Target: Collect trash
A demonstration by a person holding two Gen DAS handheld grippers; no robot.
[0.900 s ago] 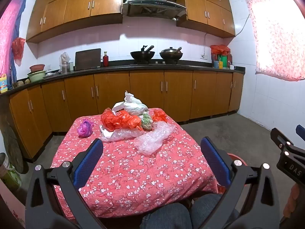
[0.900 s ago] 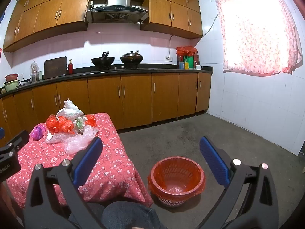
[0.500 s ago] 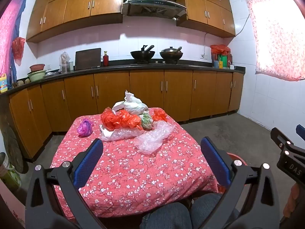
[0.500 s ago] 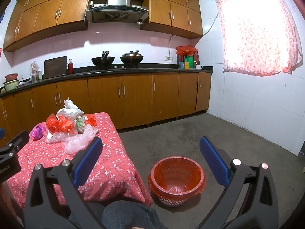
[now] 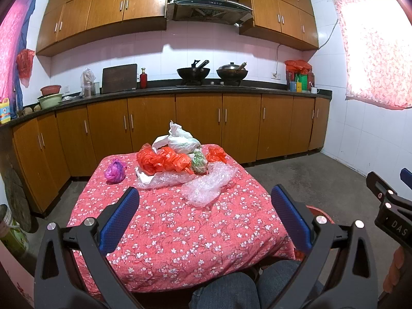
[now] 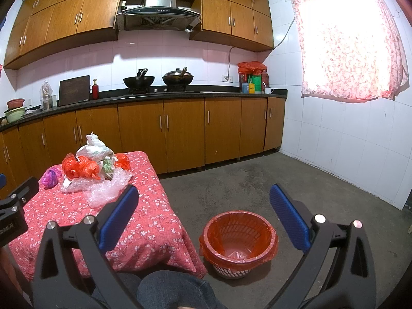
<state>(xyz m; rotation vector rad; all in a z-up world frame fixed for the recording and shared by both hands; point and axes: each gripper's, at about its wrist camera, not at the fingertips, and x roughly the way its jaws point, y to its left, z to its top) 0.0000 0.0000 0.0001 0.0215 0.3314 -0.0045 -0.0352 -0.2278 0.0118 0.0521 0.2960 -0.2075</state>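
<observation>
On the low counter (image 5: 164, 234) draped in a red flowered cloth, I see the whole heap of rubbish untouched, so by my reading the collecting has not begun. At the far end sit a knotted white plastic bag (image 5: 180, 141), a crumpled orange-red plastic bag (image 5: 162, 161) with a smaller orange-red scrap (image 5: 215, 154) beside it, a green speckled packet (image 5: 198, 165), and two loose sheets of clear bubble wrap (image 5: 206, 184) spreading toward me. A balled purple plastic bag (image 5: 114, 172) lies apart, off to the left of the pile.

My left gripper (image 5: 206, 219) hangs above the near edge of the cloth with its blue fingers (image 5: 119, 217) spread wide and nothing between them. My right gripper (image 6: 204, 219) is likewise released and empty, looking down at the round red plastic basket (image 6: 238, 242) lined with an orange-red bag, which stands on the grey concrete floor (image 6: 270, 180) just beside the counter's right corner. The basket looks empty apart from its liner, though I cannot see the very bottom clearly.

Everything is left to do: each piece must be lifted and carried right to the basket. My own knees (image 6: 167, 289) sit below the near edge, and the bubble wrap lies in front of the other bags, so I judge it the natural first pick. Kitchen cabinets (image 5: 154, 126) and woks (image 5: 193, 72) stand well behind, out of the way.
</observation>
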